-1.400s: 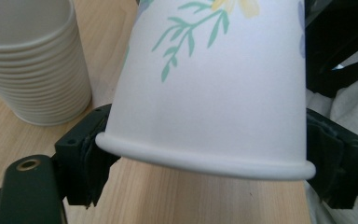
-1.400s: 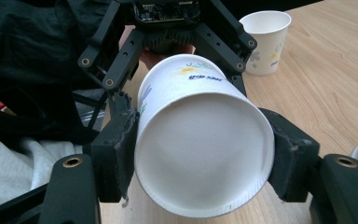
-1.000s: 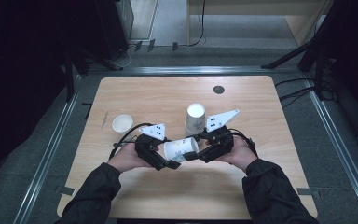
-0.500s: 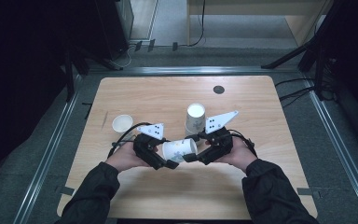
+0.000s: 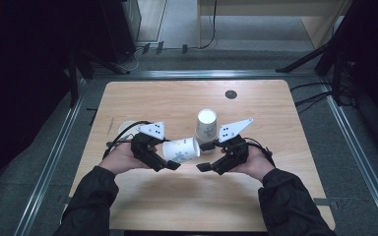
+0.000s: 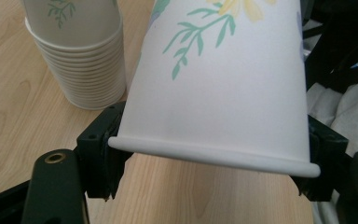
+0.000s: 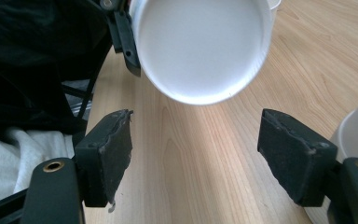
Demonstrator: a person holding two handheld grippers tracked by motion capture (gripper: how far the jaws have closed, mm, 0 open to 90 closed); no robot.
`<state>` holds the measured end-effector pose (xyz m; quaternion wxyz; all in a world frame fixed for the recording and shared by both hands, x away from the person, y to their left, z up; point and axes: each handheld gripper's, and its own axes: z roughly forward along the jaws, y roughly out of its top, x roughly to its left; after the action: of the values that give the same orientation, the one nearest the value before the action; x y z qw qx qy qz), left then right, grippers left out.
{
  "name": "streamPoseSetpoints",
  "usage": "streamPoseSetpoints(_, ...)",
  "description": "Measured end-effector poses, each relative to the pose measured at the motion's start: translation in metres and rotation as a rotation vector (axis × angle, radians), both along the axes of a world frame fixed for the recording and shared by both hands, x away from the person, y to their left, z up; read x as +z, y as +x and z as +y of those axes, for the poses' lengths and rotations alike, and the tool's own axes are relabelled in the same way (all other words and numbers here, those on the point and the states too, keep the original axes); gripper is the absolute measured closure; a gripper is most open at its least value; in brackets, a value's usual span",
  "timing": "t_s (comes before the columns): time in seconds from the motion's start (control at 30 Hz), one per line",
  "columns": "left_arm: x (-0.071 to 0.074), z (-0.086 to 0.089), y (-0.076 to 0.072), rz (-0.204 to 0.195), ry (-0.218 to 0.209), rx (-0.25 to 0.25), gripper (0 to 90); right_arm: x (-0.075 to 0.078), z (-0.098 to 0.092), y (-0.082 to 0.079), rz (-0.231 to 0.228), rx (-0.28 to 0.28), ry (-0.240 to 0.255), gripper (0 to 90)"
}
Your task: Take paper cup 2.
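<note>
- Your left gripper [image 5: 170,164] is pinching the paper cup [image 5: 181,150] near its rim — in the left gripper view the cup [image 6: 223,79] sits squeezed between both pads, which have just closed a little further on it.
- The cup lies on its side above the table [image 5: 177,206], its closed base pointing toward your right gripper [image 5: 203,167].
- Your right gripper's jaws have just been opening and now stand spread, with nothing between them; in the right gripper view the cup's white base [image 7: 200,46] hangs just beyond the pads, apart from both.
- The stack of cups [image 5: 206,130] stands upside down just past your right gripper — near the held cup.
- A single upright cup [image 5: 125,130] sits behind your left hand [image 5: 123,157].
</note>
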<state>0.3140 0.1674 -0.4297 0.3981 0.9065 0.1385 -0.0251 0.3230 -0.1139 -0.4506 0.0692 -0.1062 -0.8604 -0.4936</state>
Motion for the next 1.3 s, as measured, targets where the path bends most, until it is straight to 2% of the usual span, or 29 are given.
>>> streamPoseSetpoints(0.13,0.008,-0.003,0.002,0.003,0.046,-0.015,24.7,-0.002,-0.001,-0.003,-0.008,-0.005,-0.019,26.8)
streamPoseSetpoints(0.17,0.009,-0.004,0.003,-0.005,0.063,-0.013,24.7,-0.003,-0.001,-0.004,-0.006,-0.009,-0.025,26.8)
streamPoseSetpoints(0.27,0.011,-0.008,0.005,0.003,0.111,-0.019,24.6,-0.004,-0.002,-0.005,-0.009,-0.016,-0.039,26.8)
streamPoseSetpoints(0.4,0.009,-0.013,0.006,0.01,0.177,-0.026,24.6,-0.006,-0.003,-0.007,-0.014,-0.025,-0.044,26.8)
streamPoseSetpoints(0.57,0.006,-0.019,0.009,0.031,0.224,-0.039,24.6,-0.007,-0.005,-0.008,-0.015,-0.034,-0.047,26.8)
streamPoseSetpoints(0.7,0.004,-0.026,0.011,0.046,0.278,-0.065,24.6,-0.008,-0.005,-0.008,-0.019,-0.038,-0.045,26.7)
streamPoseSetpoints(1.17,-0.011,-0.056,0.009,0.058,0.398,-0.14,24.7,-0.015,0.004,-0.007,-0.009,-0.025,-0.074,26.5)
streamPoseSetpoints(1.3,-0.014,-0.061,0.007,0.051,0.422,-0.143,24.7,-0.017,0.008,-0.008,-0.007,-0.01,-0.081,26.5)
